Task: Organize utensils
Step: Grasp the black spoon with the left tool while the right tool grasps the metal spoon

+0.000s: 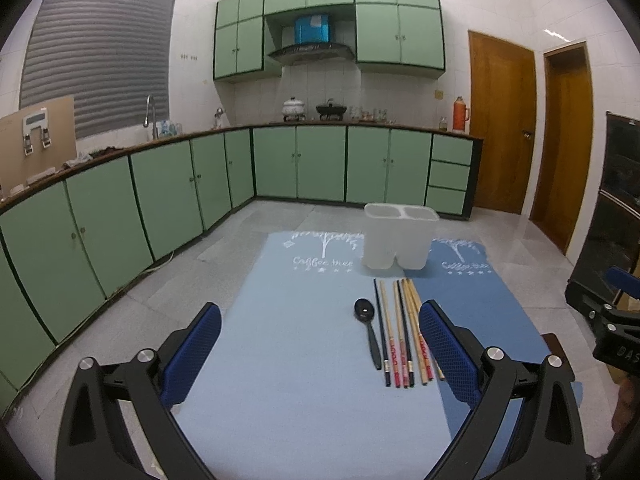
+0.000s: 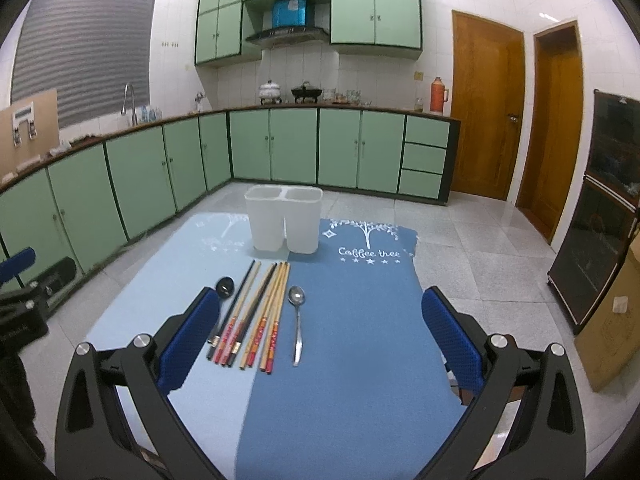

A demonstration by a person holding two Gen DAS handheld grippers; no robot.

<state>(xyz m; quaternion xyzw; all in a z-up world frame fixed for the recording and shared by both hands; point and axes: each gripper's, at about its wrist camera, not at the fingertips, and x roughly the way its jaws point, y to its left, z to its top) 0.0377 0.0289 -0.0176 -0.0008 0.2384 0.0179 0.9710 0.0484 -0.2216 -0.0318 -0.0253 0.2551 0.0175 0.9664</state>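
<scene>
Two grippers spread wide, empty; metal spoon only in right view.

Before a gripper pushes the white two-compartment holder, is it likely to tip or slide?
The white holder looks like thin, empty plastic, so probably light. It stands tall on the mat, so a high push may tip it. A low push would more likely slide it.

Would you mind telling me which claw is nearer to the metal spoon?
Right. The right claw has the metal spoon between its open fingers; the left claw sits farther left, beyond the chopsticks.
</scene>
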